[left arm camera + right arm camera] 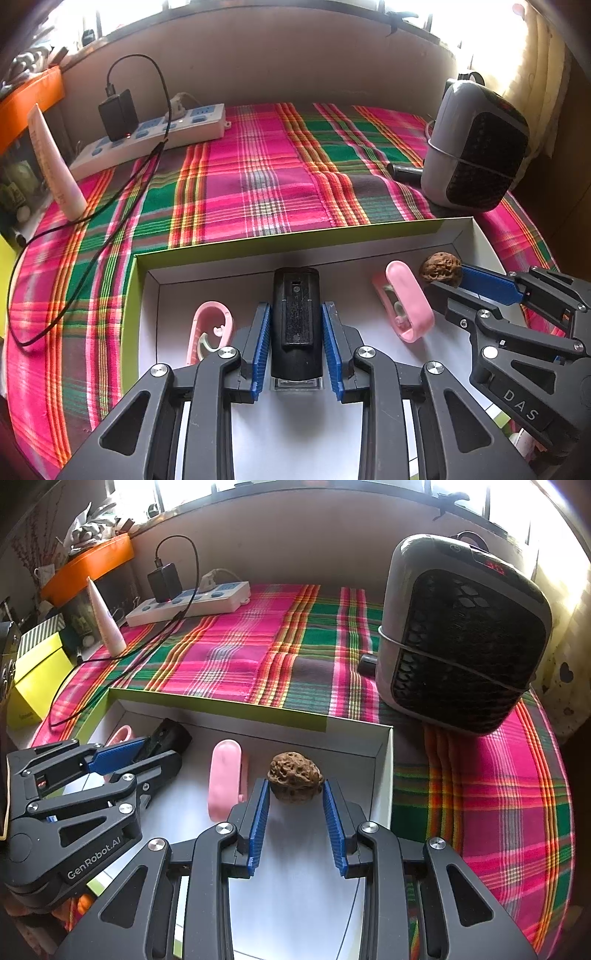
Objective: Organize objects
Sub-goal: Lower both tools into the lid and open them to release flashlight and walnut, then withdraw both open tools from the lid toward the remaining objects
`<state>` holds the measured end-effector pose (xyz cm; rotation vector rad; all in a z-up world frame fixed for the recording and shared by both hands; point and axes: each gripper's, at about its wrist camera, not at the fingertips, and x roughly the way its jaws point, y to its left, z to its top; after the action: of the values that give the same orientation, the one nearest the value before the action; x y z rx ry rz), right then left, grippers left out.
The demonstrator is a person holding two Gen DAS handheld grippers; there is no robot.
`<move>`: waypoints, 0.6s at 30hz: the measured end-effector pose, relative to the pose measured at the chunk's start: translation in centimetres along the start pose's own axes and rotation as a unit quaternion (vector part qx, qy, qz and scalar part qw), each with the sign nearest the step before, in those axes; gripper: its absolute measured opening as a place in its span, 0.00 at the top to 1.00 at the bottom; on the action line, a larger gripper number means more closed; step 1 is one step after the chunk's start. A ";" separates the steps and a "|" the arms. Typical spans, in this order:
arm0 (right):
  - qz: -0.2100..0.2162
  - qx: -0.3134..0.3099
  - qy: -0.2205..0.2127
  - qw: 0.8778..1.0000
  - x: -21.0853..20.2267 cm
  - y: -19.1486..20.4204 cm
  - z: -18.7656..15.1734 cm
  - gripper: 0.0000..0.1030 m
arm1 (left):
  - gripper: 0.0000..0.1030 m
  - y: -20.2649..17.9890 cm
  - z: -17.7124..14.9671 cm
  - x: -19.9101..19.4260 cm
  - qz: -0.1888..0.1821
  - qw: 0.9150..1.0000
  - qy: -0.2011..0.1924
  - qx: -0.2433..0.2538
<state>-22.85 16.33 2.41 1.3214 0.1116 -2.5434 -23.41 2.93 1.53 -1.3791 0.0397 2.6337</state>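
Note:
In the left wrist view my left gripper [296,306] is shut on a black oblong device [295,325], its blue pads pressed against both long sides. It hangs low inside a white box with a green rim [295,240]. In the right wrist view my right gripper [296,784] is shut on a brown wrinkled walnut [295,775], held at the fingertips near the box's right wall [384,771]. Two pink clips lie on the box floor, one left of the device [210,330] and one between the grippers [408,301]. The right gripper [448,280] also shows at the right of the left wrist view.
The box sits on a pink and green plaid cloth [266,166]. A grey heater [461,635] stands at the back right with a small black cylinder [404,171] beside it. A power strip [159,136], black charger and cable lie at the back left, next to a white tube [55,162] and a yellow box [37,679].

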 end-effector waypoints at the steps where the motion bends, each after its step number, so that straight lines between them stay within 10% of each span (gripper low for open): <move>1: 0.000 0.001 0.000 1.000 0.0 0.0 0.0 0.70 | 0.74 0.0 0.0 0.0 0.000 1.000 0.001 0.000; 18: 0.000 0.010 -0.008 1.000 -1.2 0.0 -0.8 0.60 | 0.62 0.1 -0.8 -2.4 -0.002 1.000 -0.015 -0.005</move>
<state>-21.60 16.71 2.94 1.3090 0.0827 -2.5620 -21.45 2.42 3.00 -1.3406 0.0188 2.6542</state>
